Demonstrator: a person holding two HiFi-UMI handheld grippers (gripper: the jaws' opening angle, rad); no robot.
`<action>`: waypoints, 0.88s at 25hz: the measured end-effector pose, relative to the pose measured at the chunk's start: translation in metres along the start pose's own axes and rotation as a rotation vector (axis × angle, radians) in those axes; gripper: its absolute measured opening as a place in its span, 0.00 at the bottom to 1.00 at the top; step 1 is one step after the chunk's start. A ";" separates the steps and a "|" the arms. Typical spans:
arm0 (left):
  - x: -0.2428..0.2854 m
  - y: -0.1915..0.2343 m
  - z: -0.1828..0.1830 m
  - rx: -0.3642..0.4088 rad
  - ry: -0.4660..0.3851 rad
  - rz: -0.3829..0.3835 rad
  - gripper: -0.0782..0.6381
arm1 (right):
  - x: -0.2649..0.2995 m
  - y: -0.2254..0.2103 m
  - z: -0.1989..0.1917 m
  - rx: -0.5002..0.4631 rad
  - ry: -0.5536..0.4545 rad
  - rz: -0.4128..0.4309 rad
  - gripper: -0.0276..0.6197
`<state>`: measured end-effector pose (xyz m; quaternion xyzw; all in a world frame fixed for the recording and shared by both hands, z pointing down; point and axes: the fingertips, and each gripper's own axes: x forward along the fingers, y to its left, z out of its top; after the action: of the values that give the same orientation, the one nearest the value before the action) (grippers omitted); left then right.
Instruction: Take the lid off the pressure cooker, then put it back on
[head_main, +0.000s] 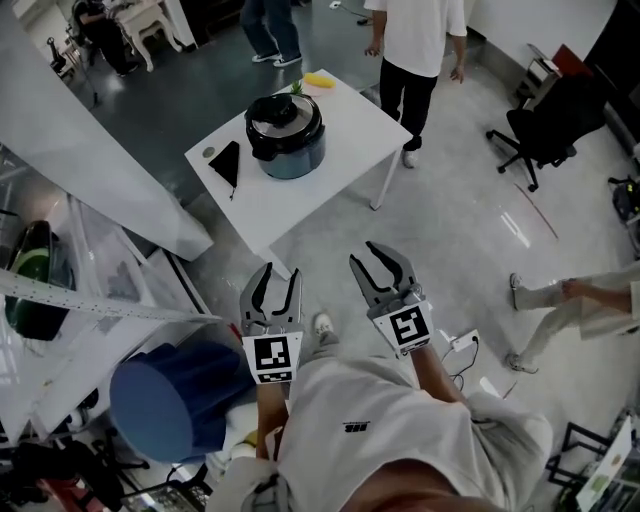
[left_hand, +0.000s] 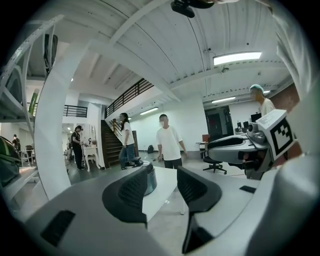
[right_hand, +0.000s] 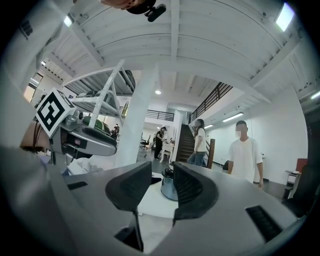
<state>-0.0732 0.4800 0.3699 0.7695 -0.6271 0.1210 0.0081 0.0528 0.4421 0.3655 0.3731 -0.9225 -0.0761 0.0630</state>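
Both grippers were held out over the floor, well apart from the white table (head_main: 290, 205). The left gripper (head_main: 279, 277) had its jaws slightly apart with nothing between them. The right gripper (head_main: 383, 262) was the same, with a gap and nothing held. The pressure cooker (head_main: 287, 137) stood on the table, and its lid (head_main: 284, 113) looked seated on top, though it was small at this range. A person in a white shirt (head_main: 415, 35) stood near the table's far corner.

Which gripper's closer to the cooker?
Left, narrowly. Left gripper is almost straight in front of the cooker, short of the table; right gripper sits off to its right, also short.
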 end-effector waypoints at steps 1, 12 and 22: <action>0.007 0.007 0.001 -0.002 -0.001 -0.005 0.39 | 0.009 -0.002 0.000 -0.001 0.003 -0.004 0.23; 0.085 0.081 -0.003 -0.018 -0.012 -0.047 0.39 | 0.110 -0.030 -0.008 -0.023 0.031 -0.055 0.23; 0.153 0.117 -0.003 -0.024 -0.014 -0.088 0.39 | 0.173 -0.057 -0.023 -0.011 0.092 -0.089 0.23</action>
<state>-0.1585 0.3082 0.3868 0.7968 -0.5943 0.1076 0.0182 -0.0282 0.2784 0.3879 0.4163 -0.9008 -0.0667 0.1040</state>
